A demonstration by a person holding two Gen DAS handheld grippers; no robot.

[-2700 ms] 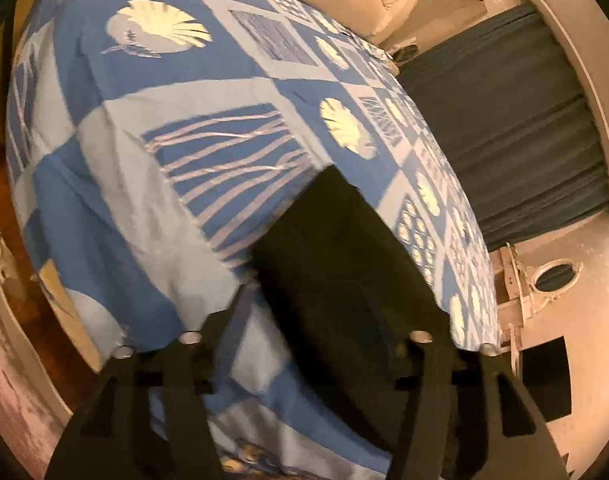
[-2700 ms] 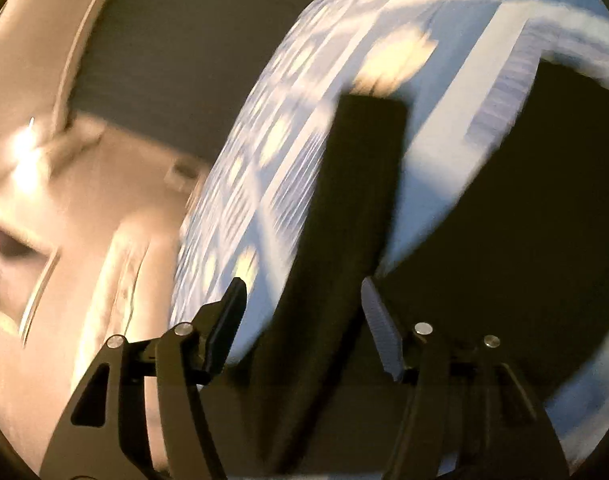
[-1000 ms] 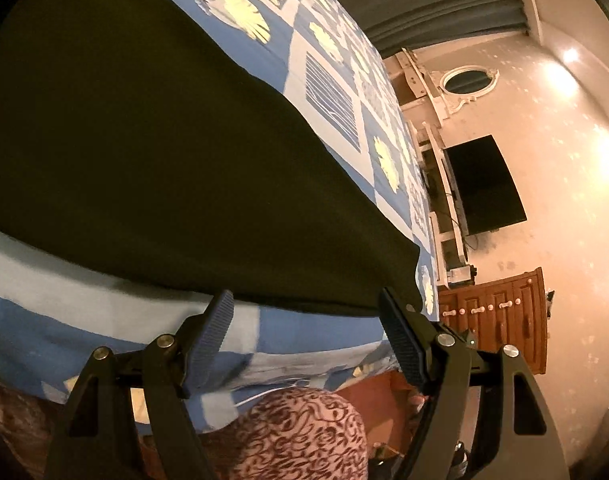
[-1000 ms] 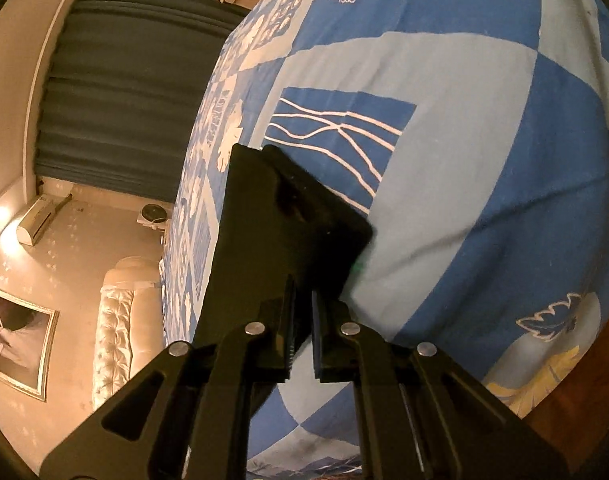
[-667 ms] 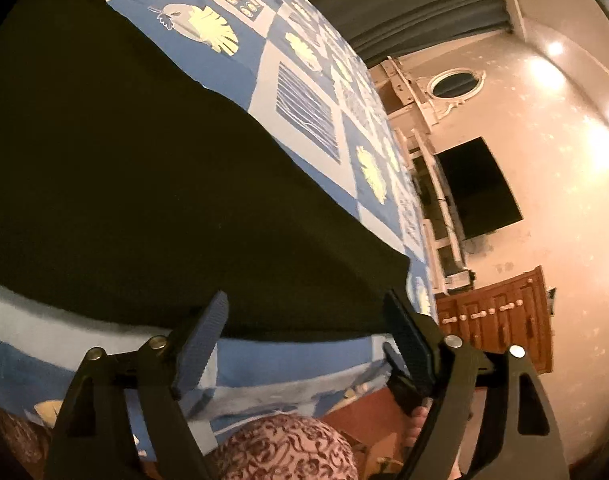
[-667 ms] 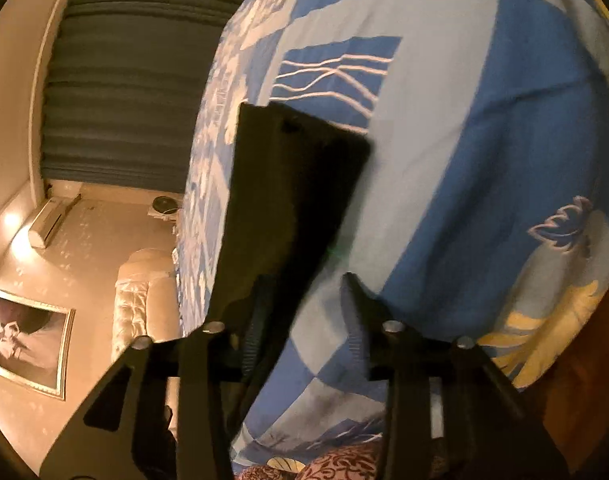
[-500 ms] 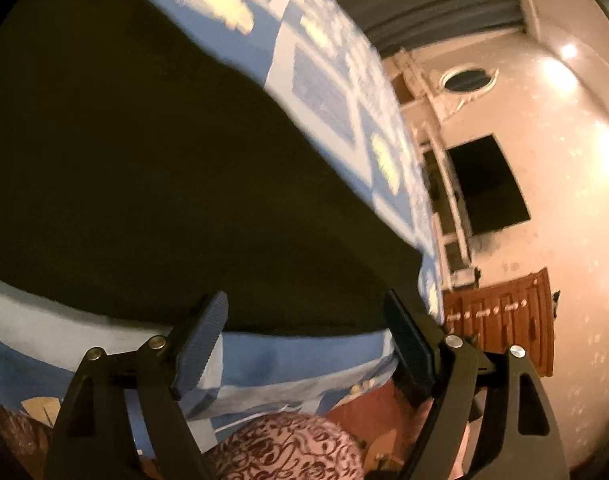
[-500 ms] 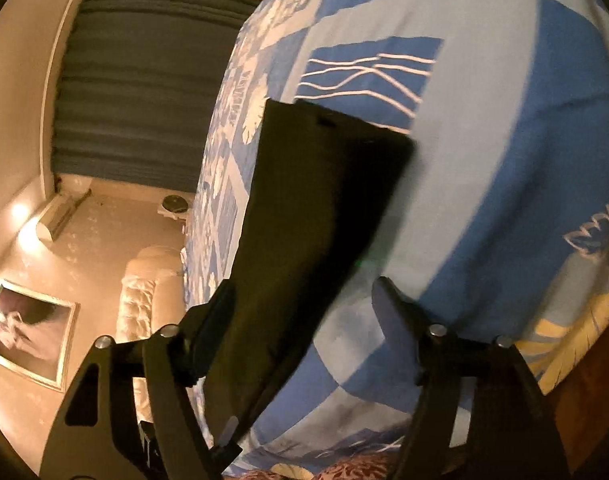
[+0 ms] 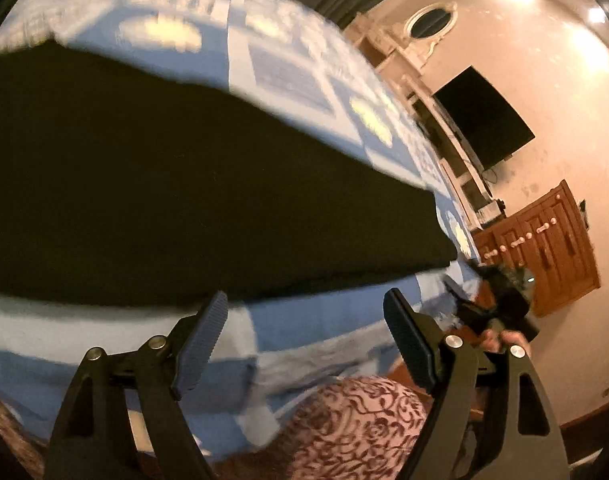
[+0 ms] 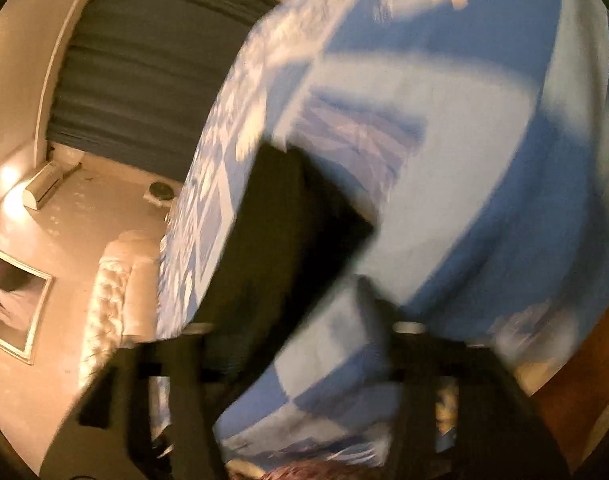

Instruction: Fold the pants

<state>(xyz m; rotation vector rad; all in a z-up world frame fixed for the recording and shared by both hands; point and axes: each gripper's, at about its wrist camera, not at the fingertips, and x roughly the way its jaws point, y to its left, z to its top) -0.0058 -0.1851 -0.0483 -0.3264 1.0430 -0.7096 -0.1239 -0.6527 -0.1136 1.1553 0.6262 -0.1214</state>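
Observation:
The black pants [image 9: 184,184] lie flat, folded into a long band, on the blue patterned bedspread [image 9: 296,80]. My left gripper [image 9: 304,300] hovers open just in front of the band's near edge, with only bedspread between its fingers. In the right wrist view, which is blurred, the pants [image 10: 288,220] run away from me as a dark strip with a square end. My right gripper [image 10: 290,316] is open behind that strip and its jaws are closing; the strip's near edge crosses by the left finger, but no pad presses on it.
A dark TV [image 9: 480,120] and a wooden cabinet [image 9: 544,248] stand by the wall beyond the bed's corner. A person's patterned garment [image 9: 356,424] is close below my left gripper. Dark curtain [image 10: 144,60] and a tufted headboard [image 10: 116,300] lie at the far side.
My right gripper let go of the pants' corner, opened and drew back a little. My left gripper rolled and shifted sideways, staying open. The pants stayed flat on the bed.

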